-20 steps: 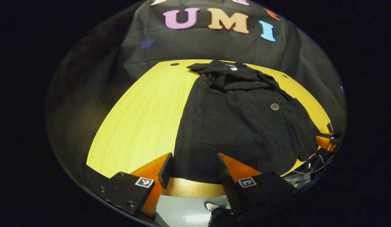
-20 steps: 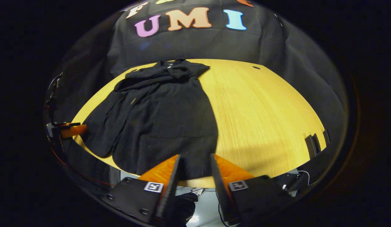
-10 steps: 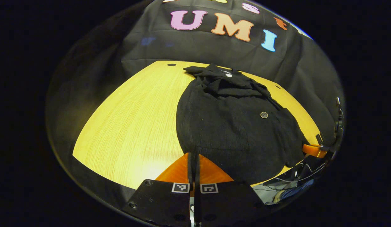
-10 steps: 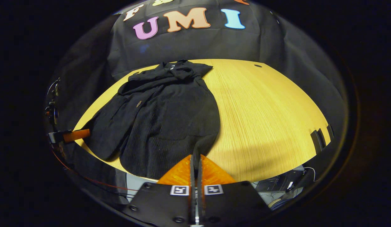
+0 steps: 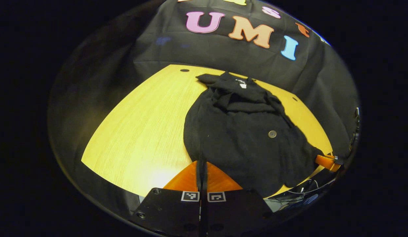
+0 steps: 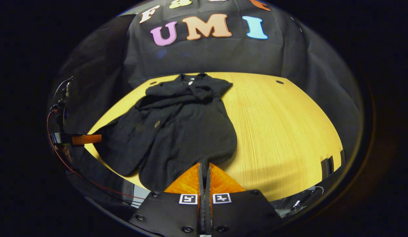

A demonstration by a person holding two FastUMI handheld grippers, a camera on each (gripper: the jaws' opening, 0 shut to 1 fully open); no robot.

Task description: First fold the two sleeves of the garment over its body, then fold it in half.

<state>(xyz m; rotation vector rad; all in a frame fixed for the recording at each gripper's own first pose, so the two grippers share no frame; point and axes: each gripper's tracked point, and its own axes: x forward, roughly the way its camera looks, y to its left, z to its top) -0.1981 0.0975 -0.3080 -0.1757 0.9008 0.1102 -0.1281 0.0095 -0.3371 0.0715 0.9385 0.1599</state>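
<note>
Fingers (image 5: 202, 169) of both grippers pinch garment (image 5: 243, 138) hem; collar points toward far wall.

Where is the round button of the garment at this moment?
In the left gripper view, the button lies on the black garment, right of its middle, below the bunched collar. In the right gripper view it sits left of the middle.

Each pair of tongs, left (image 5: 202, 163) and right (image 6: 205, 165), has a black housing with round screws near the corners. Two small square black-and-white markers sit at twelve o'clock of it, at the base of the wedge-shaped fingers.
</note>
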